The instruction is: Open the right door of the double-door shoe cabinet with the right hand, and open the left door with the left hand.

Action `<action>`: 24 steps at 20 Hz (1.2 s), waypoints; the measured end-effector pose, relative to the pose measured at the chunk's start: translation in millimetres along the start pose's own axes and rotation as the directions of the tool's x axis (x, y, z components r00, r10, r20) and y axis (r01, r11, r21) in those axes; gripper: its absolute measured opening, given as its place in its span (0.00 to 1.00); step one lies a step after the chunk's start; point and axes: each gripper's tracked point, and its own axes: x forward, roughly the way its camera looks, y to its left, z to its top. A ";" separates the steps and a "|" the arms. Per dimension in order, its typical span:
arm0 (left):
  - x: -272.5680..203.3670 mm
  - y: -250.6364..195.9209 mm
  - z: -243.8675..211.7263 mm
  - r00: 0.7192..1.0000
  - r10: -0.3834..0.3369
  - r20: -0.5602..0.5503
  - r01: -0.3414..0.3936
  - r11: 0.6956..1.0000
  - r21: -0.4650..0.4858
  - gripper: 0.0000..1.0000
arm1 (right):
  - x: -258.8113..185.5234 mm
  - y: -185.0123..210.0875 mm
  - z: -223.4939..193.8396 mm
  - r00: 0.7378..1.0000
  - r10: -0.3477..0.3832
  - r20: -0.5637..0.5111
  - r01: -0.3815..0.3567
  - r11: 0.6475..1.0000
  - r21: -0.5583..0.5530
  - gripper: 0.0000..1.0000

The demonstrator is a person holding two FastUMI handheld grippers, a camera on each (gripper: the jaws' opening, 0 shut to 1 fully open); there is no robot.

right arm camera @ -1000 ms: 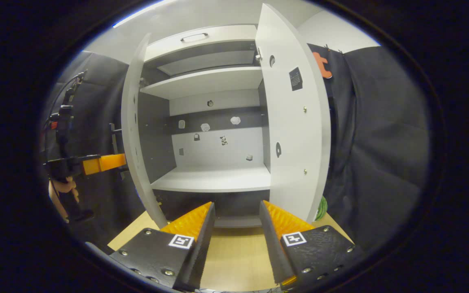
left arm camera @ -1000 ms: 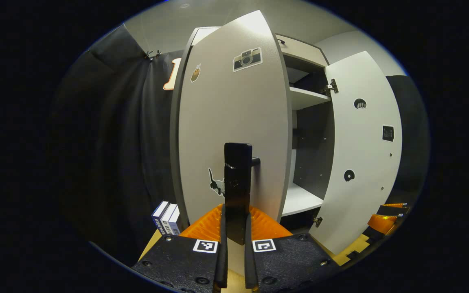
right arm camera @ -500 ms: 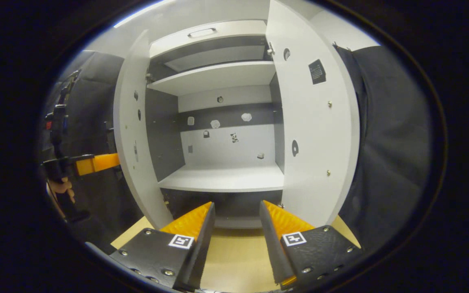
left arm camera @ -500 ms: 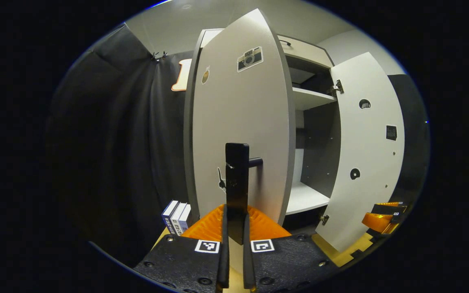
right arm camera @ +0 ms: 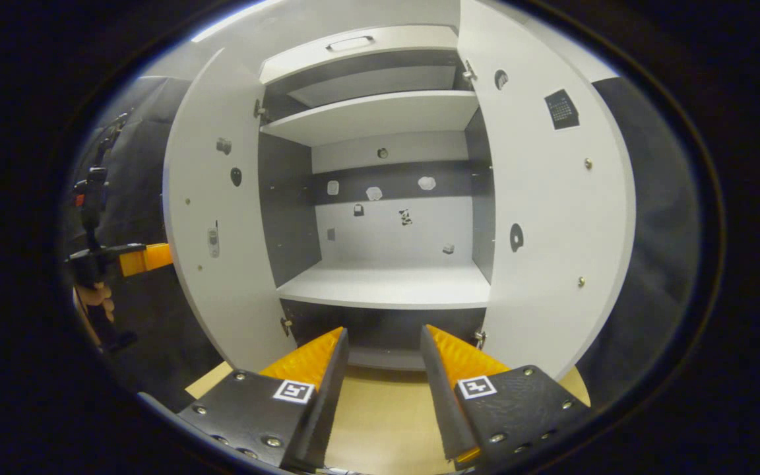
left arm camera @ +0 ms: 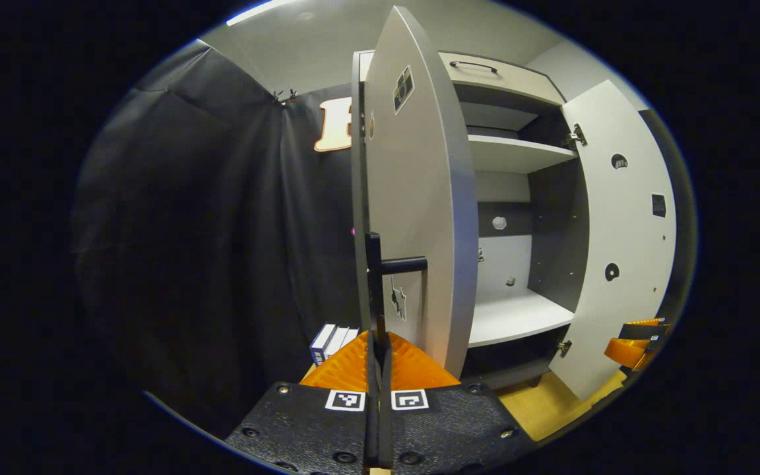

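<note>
Black handle (left arm camera: 380, 284) sits pinched in the left gripper (left arm camera: 378, 369); right gripper (right arm camera: 380, 369) hangs wide, empty; overswinging the left door (left arm camera: 419, 198) could strain its hinges.

Your left black-and-orange two-finger gripper (left arm camera: 378, 359) has its fingers pressed nearly together, pointing toward 12 o'clock. Your right black-and-orange two-finger gripper (right arm camera: 383, 359) holds its jaws spread wide apart. At 9 o'clock, your hand (right arm camera: 93, 297) grips the left one.
</note>
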 end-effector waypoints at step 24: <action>8.9 46.9 -3.6 0.993 -0.107 0.041 0.108 0.994 -0.029 0.01 | 9.3 14.4 -9.4 1.000 0.009 -0.011 -0.009 1.000 -0.009 0.65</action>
